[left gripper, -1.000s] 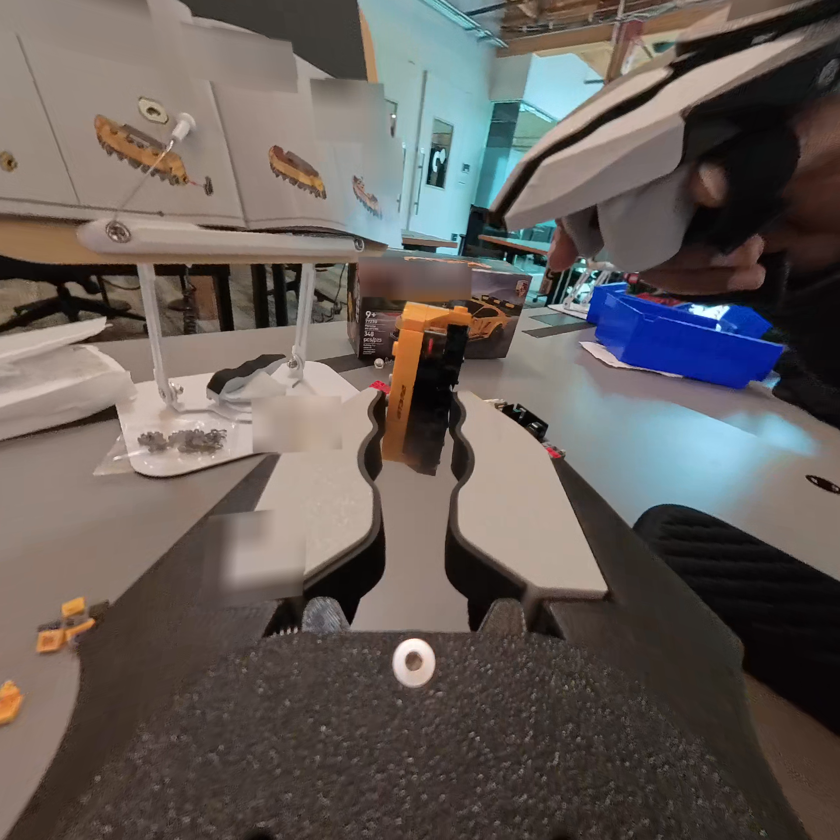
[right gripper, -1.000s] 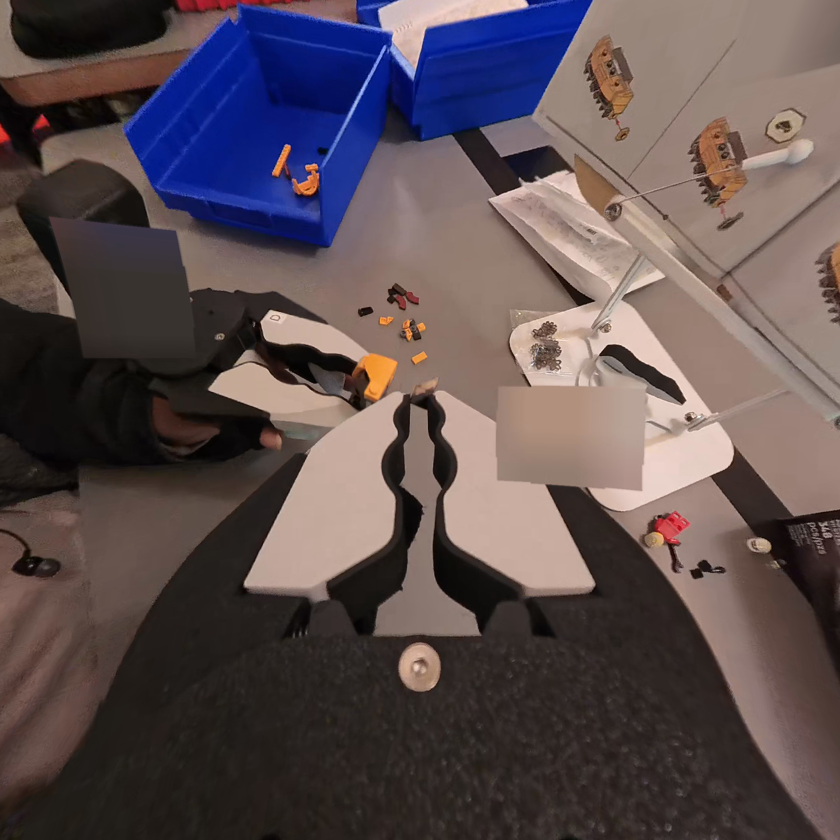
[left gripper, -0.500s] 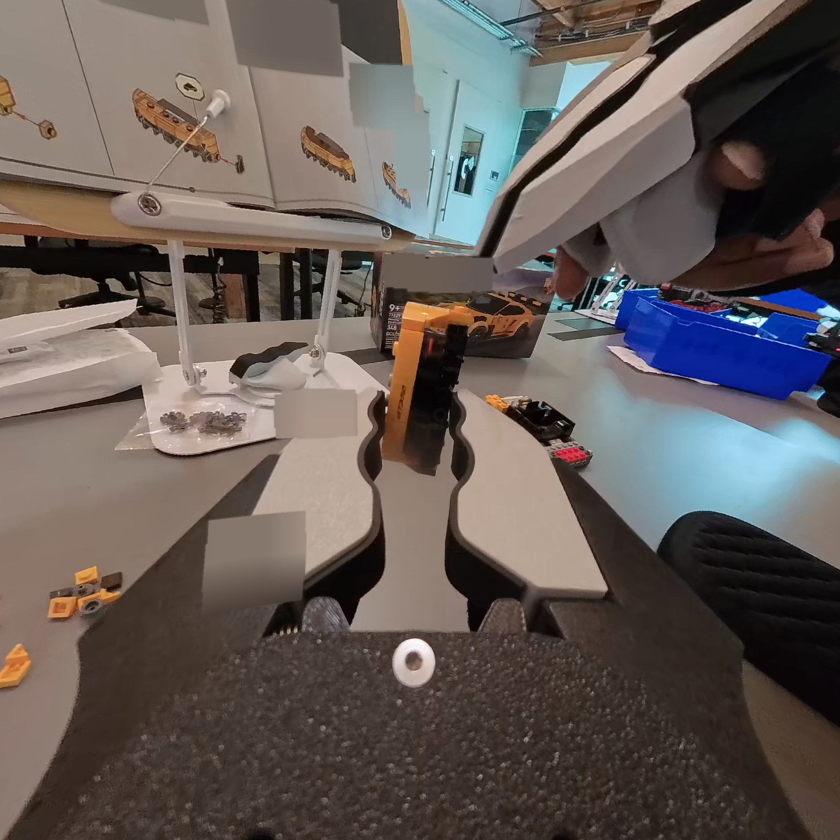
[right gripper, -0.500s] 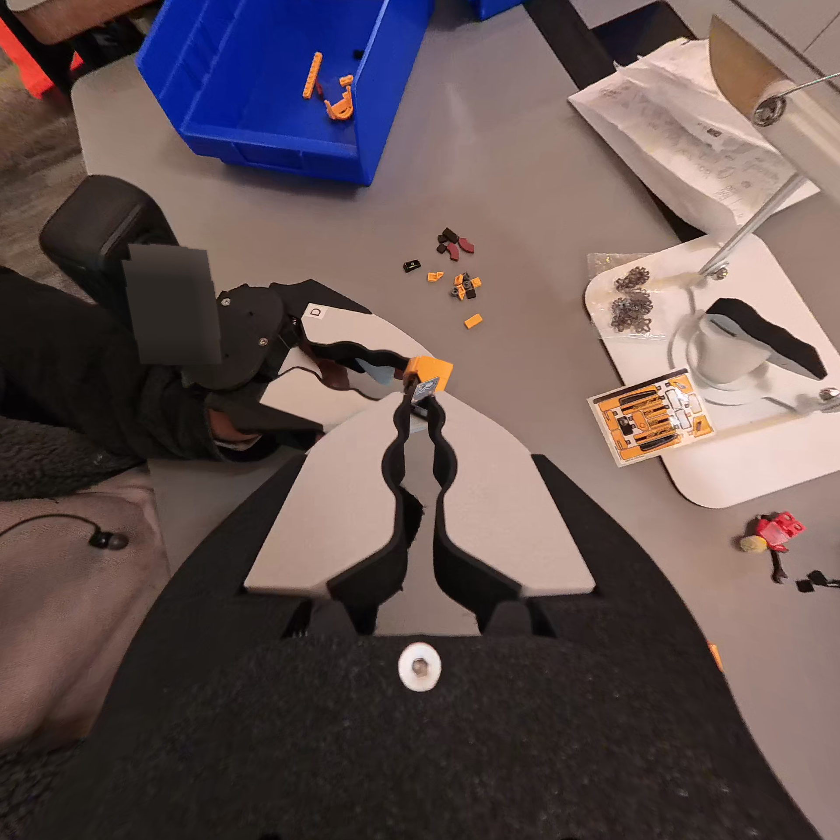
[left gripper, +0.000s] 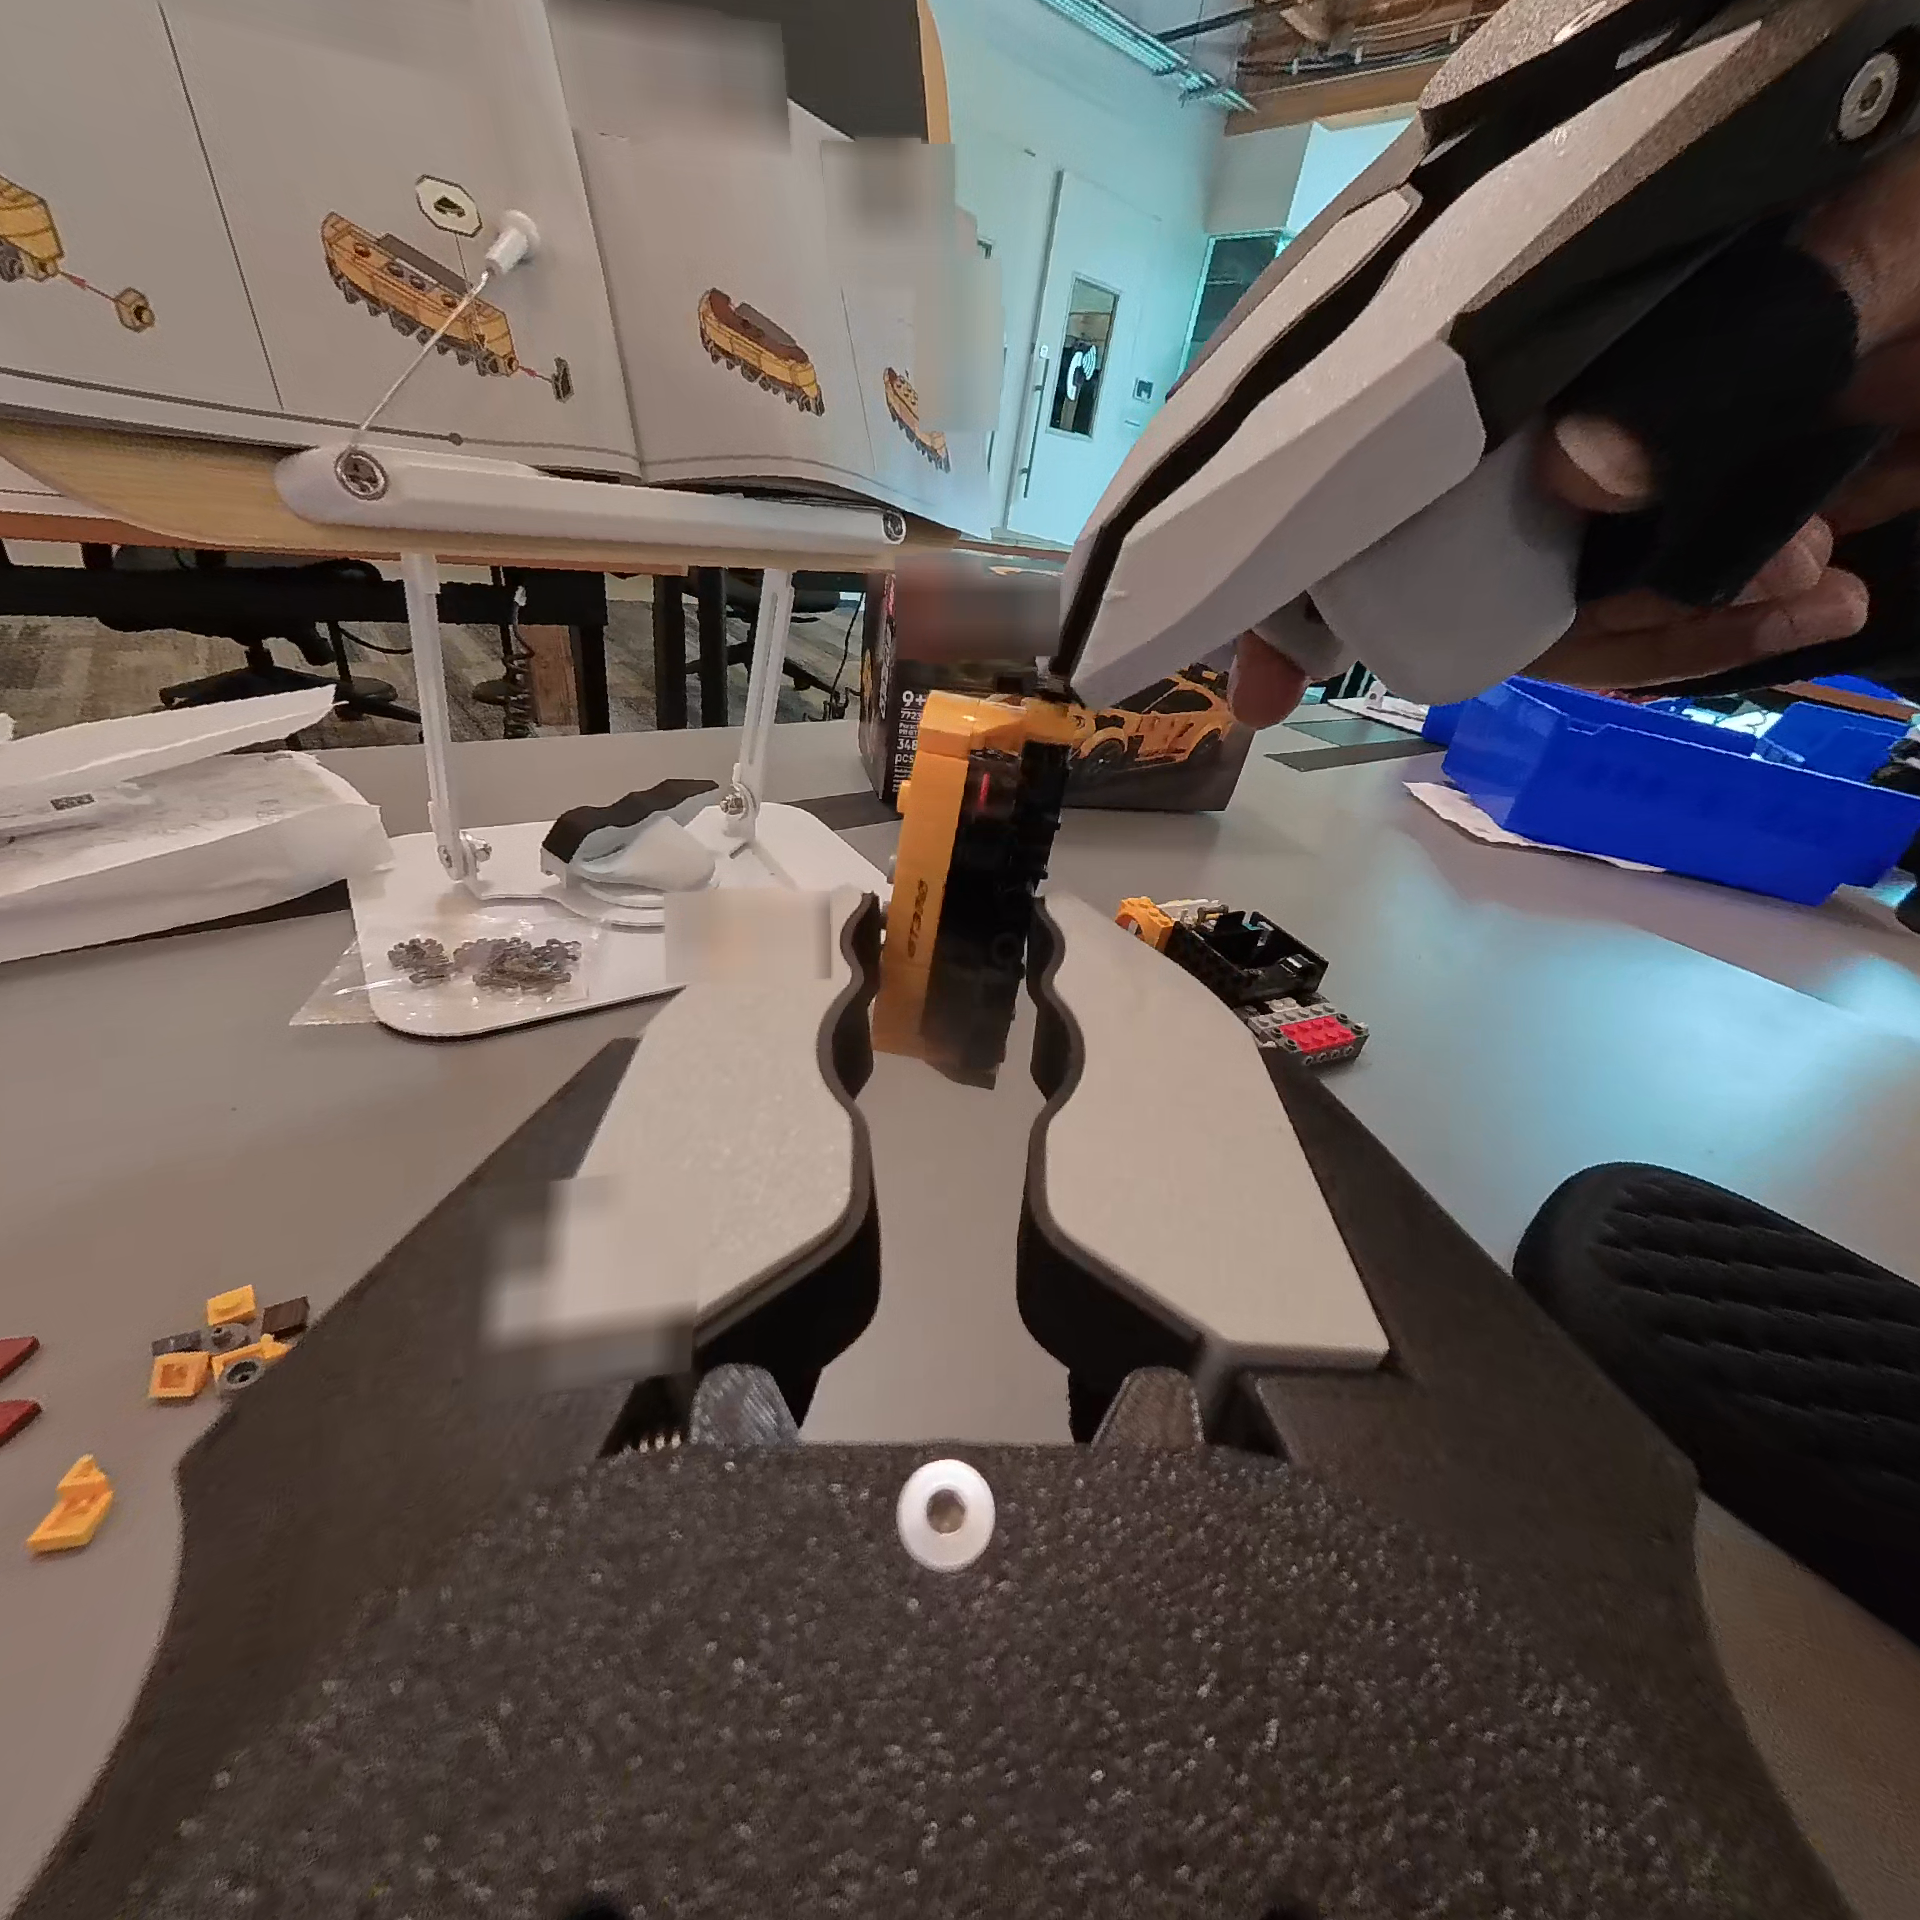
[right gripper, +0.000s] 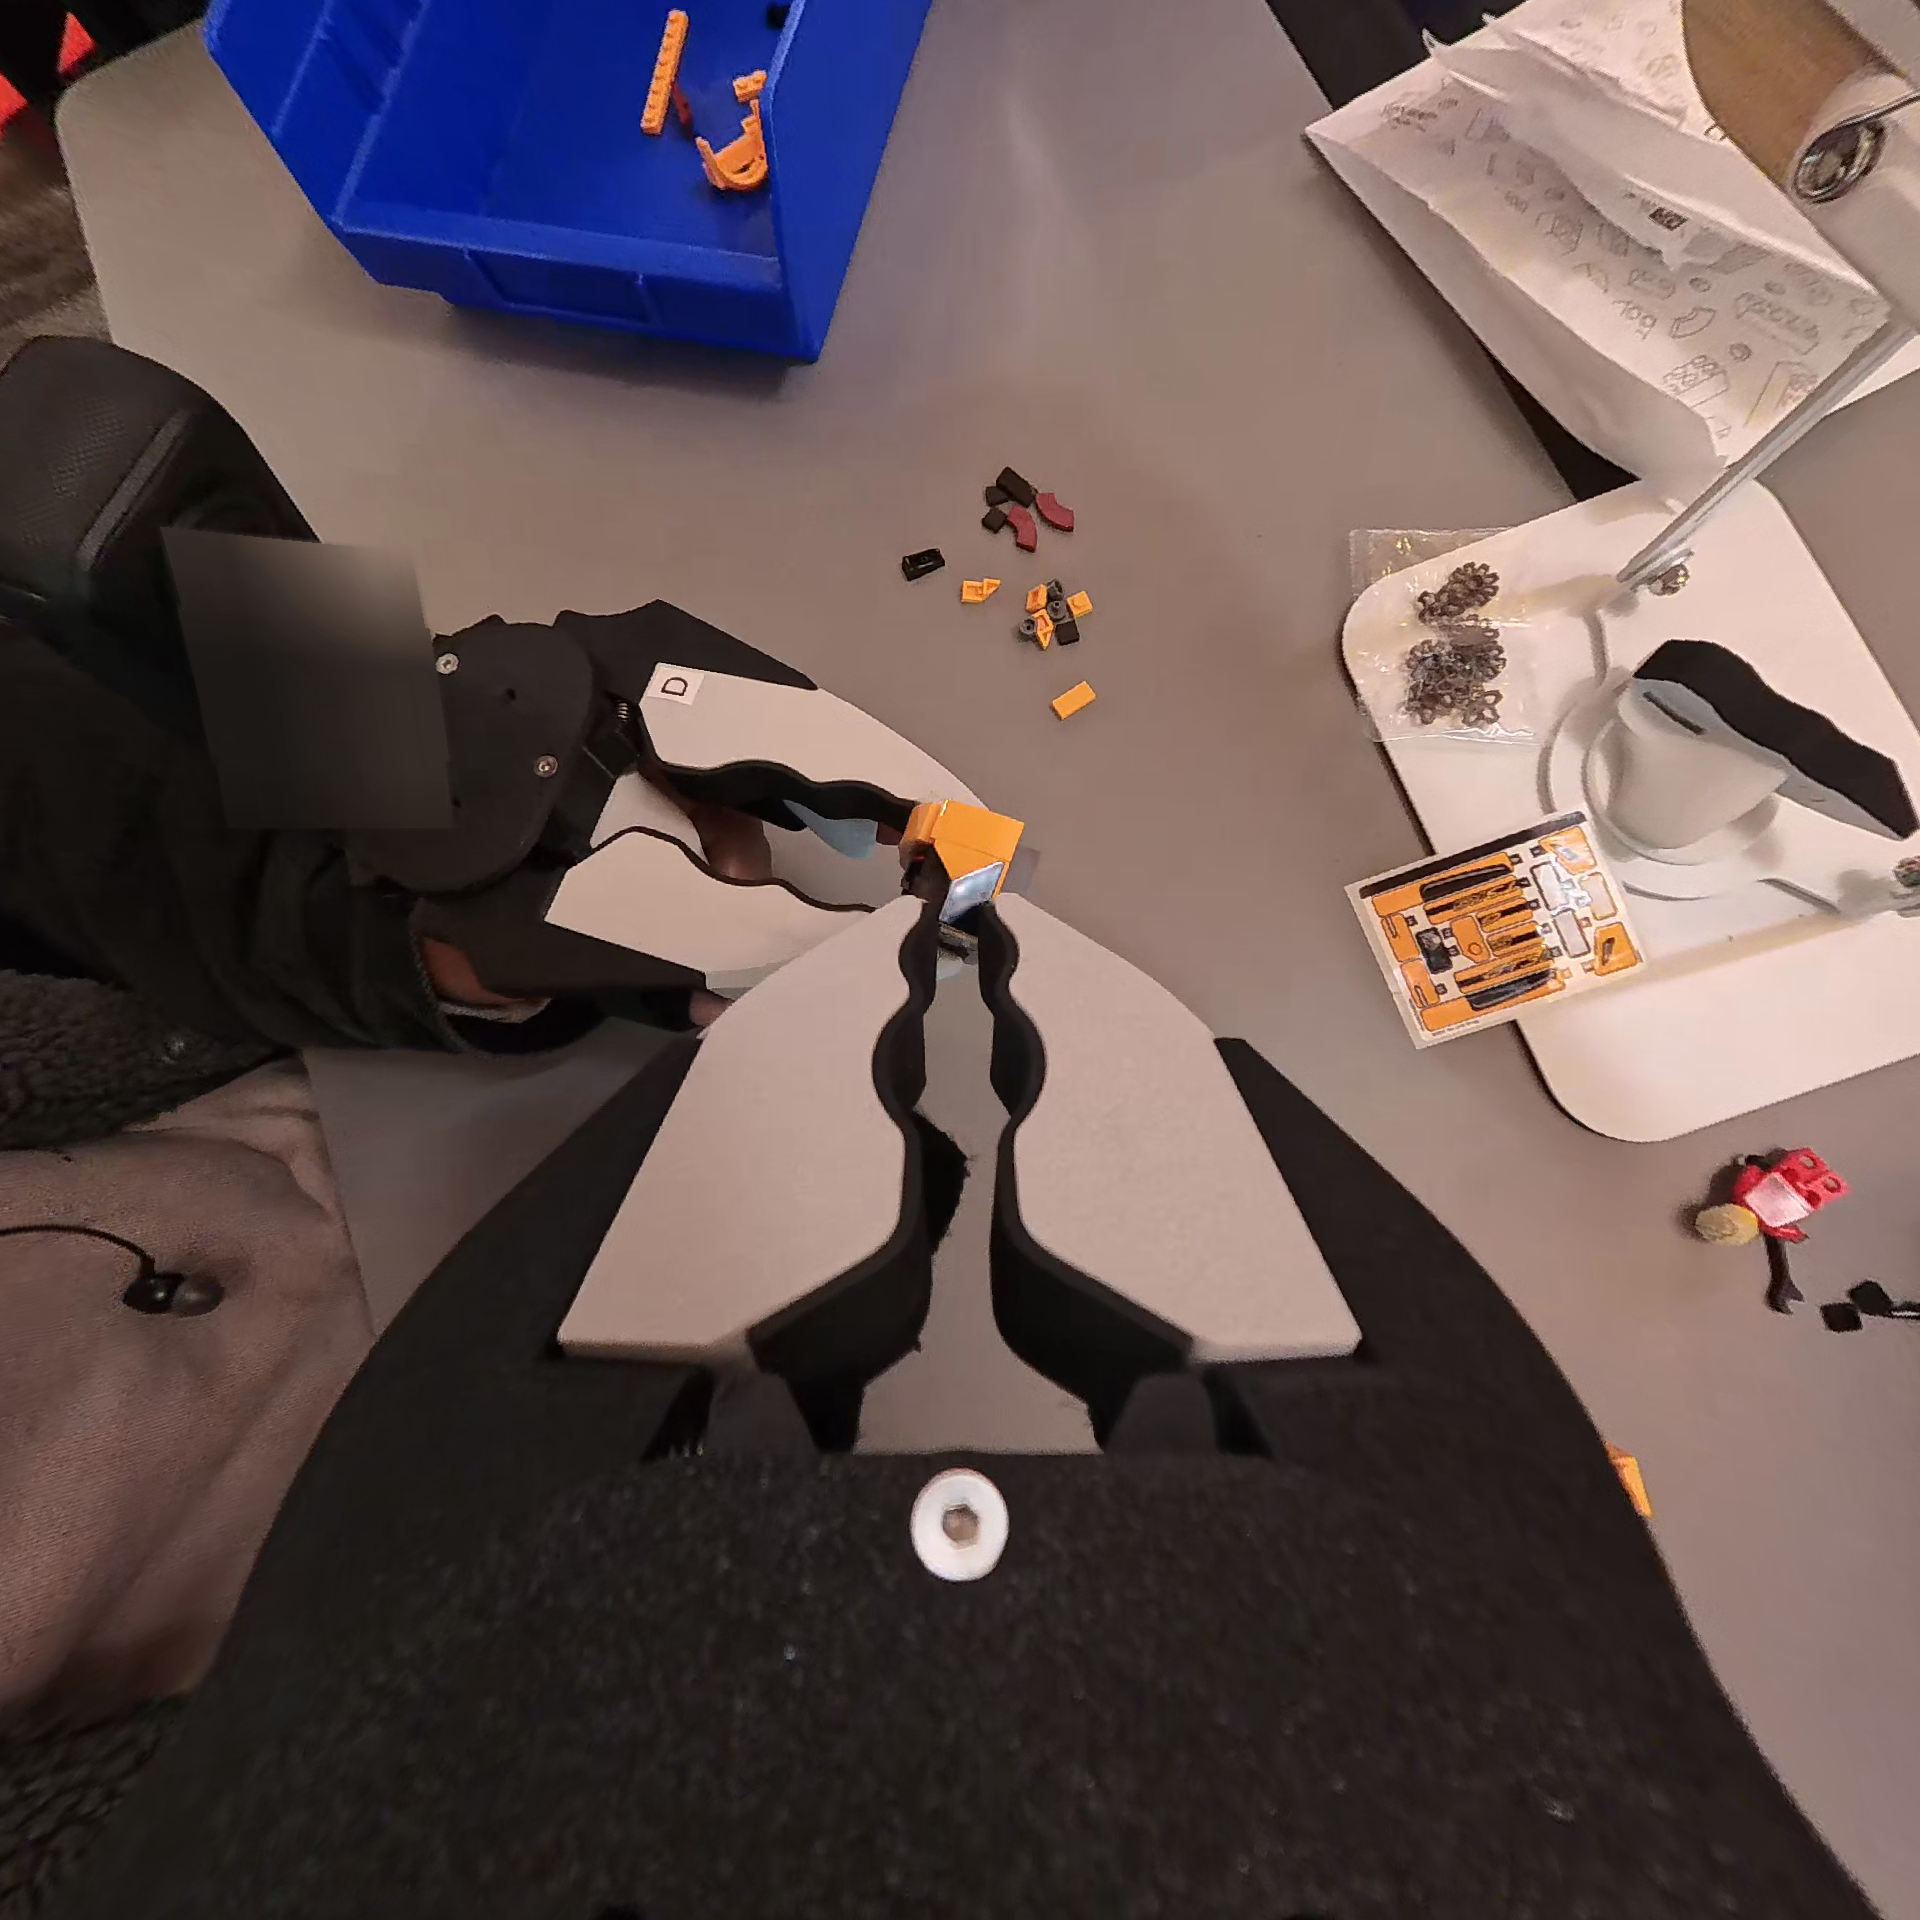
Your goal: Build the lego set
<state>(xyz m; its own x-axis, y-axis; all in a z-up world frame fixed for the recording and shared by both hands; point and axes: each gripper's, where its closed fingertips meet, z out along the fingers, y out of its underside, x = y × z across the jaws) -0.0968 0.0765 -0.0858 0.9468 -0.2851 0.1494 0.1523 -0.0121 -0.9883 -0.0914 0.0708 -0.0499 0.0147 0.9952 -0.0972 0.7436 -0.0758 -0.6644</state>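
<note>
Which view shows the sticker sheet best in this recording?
The right wrist view: the orange-and-black sticker sheet lies flat and unobstructed on the white stand base, seen from above. In the left wrist view the spot where it would lie on that base is covered by a blur patch, so the sheet cannot be made out.

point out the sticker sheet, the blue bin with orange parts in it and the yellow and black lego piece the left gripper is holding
sticker sheet [right gripper: 1496, 940], right wrist view, middle of the printed sheet
blue bin [right gripper: 582, 275], right wrist view, its near outer wall
yellow and black lego assembly [left gripper: 961, 883], left wrist view, seam between its yellow and black sides
</note>
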